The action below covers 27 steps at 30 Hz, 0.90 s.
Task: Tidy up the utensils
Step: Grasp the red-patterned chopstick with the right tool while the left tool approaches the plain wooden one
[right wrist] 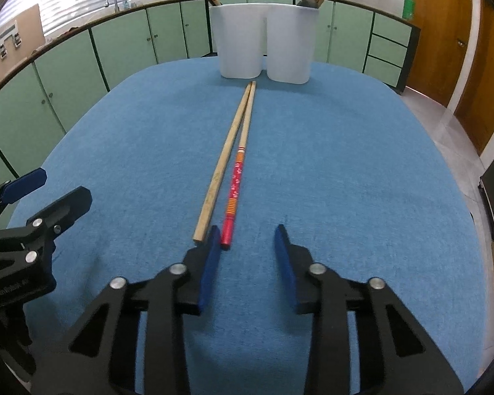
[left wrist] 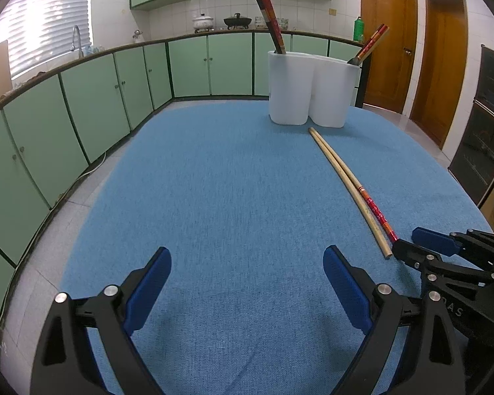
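Note:
Two chopsticks lie side by side on the blue table: a plain wooden one (right wrist: 225,161) (left wrist: 349,191) and one with a red patterned handle (right wrist: 235,184) (left wrist: 378,212). A white two-compartment holder (right wrist: 266,46) (left wrist: 313,89) stands at the far edge, with red chopsticks (left wrist: 271,23) in its left cup and a dark-ended utensil (left wrist: 367,47) in its right cup. My right gripper (right wrist: 248,240) is open, low over the table, its left finger beside the red handle's near end. My left gripper (left wrist: 247,260) is open and empty over bare cloth, left of the chopsticks.
The blue cloth table (left wrist: 214,181) has rounded edges. Green cabinets (left wrist: 82,105) run along the left and back. Wooden doors (left wrist: 388,42) and a dark oven (left wrist: 487,125) stand to the right. The right gripper shows in the left wrist view (left wrist: 408,240), and the left gripper in the right wrist view (right wrist: 62,191).

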Motion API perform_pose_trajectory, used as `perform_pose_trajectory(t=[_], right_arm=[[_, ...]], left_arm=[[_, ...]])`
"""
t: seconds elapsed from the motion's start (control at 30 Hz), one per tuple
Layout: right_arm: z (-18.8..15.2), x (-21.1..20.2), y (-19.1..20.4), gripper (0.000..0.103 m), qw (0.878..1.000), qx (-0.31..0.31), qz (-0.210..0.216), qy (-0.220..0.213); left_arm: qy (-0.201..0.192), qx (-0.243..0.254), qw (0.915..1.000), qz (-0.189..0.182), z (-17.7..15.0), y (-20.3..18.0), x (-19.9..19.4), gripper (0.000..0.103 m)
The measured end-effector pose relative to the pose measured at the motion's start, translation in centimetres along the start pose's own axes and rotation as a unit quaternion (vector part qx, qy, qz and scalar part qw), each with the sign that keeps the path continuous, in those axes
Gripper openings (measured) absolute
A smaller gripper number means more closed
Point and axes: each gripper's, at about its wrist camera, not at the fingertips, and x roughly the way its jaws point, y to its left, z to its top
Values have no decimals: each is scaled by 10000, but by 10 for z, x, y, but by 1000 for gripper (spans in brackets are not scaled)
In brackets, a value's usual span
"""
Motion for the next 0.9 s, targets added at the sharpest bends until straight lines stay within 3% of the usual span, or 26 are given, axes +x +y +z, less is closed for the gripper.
perform_pose_trajectory(t=[0.1,0.2,0.67,0.9], right_arm=[[1,1,1,12,10000,-8,72,10],[1,1,-1,6,9999,27,98,0],[-13,-16,-48,5,9965,815,58,-161],[-16,-16,-70,5,9963,858,10,-107]], left_arm=[[1,0,10000,13,-1,0,1,92],[29,-7,10000,18,-2,-1,3,92],[86,178,9995,-244,-1,-37,4,92],[154,221,9986,-466,2,-63,8,91]])
